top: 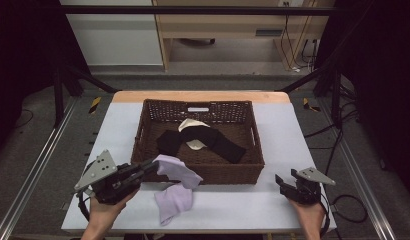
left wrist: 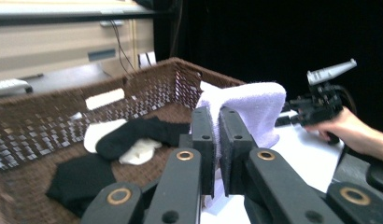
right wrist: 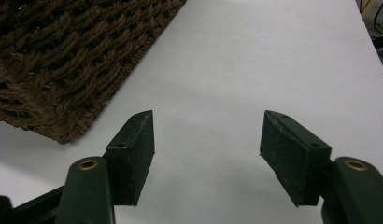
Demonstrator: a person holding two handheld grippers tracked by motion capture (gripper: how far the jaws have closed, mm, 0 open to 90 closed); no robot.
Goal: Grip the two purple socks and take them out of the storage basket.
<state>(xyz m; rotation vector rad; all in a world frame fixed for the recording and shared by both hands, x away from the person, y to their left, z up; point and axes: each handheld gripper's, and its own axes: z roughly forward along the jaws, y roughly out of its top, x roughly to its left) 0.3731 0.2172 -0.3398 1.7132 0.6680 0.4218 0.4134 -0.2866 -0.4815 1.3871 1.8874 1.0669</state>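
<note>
My left gripper (top: 154, 165) is shut on a lilac sock (top: 179, 172) at the front left corner of the brown wicker basket (top: 253, 172); the sock's lower end trails onto the table. In the left gripper view the lilac sock (left wrist: 255, 105) is pinched between the two black jaws of my left gripper (left wrist: 216, 119) above the basket rim (left wrist: 147, 77). Inside the basket lie a black sock (top: 213, 140) and a white sock (top: 193, 125). My right gripper (top: 285, 179) stands open low over the table at the front right, with nothing between its jaws (right wrist: 206, 135).
The table top (top: 288, 130) is pale grey with a wooden strip along its far edge. The basket's corner (right wrist: 63, 56) lies just left of the right gripper. Black frame posts, cables and a wooden cabinet (top: 233, 25) stand behind the table.
</note>
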